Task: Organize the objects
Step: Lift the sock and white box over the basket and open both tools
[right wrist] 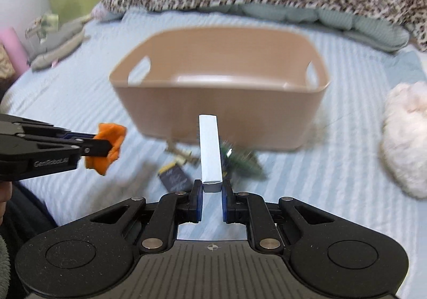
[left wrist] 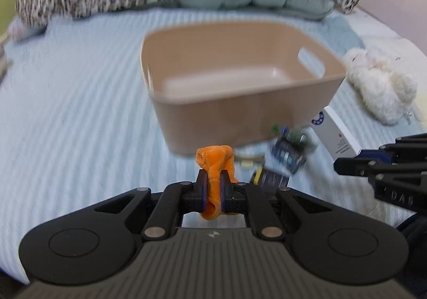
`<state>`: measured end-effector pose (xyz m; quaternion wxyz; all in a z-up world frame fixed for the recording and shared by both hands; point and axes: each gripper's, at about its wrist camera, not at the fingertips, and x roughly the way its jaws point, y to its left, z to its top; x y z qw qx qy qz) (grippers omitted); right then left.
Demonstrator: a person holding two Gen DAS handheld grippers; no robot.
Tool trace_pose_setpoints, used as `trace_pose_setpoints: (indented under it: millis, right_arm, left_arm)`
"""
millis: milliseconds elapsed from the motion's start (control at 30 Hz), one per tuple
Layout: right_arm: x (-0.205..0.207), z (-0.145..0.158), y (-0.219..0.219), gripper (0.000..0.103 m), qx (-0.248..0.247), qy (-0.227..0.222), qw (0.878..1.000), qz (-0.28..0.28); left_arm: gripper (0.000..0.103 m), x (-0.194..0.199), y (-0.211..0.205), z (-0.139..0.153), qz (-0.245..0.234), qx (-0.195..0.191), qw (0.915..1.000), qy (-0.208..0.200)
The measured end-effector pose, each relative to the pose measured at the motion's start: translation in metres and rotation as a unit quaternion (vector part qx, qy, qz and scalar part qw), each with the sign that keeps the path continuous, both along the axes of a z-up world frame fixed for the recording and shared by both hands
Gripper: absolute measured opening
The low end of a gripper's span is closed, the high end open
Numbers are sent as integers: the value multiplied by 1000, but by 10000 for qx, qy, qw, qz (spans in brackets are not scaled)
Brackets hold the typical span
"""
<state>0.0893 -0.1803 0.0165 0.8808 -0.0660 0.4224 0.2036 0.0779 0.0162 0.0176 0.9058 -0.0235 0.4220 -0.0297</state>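
Pinching the orange cloth (left wrist: pixel 215 165) in my left tongs (left wrist: pixel 212 188) and the white box (right wrist: pixel 210 150) in my right tongs (right wrist: pixel 211 201), both short of the bin (right wrist: pixel 218 90) at 12 o'clock; the box, gripped only at its end, could pivot and slip.

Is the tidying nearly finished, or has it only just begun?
Barely begun, it seems. The beige bin looks empty. In hand: the left gripper clamps an orange cloth, the right gripper a white box. A dark packet and blurred small items still lie on the bed.

Bin (right wrist: pixel 218 112) behind circuit board (right wrist: pixel 245 160)
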Motion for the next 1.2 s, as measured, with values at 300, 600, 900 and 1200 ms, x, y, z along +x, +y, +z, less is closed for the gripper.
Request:
trace_pose_setpoints:
  millis: [300,600,900,1200]
  right_arm:
    - [32,44,-12,13,245,-695,9969,-292]
    - [87,42,-7,13,437,-666,9959,-431]
    - [130,12,3,13,97,-408,9974,-591]
    - [141,-9,15,13,-334,-146,9976,-589]
  left_arm:
    - [10,21,-12,50,-18,102,9966,-813]
    - [10,78,-22,48,84,438,9946,-940]
    - [10,125,-29,7,285,584,9971,-401]
    - [12,145,-20,-30,608,689,9958,-50]
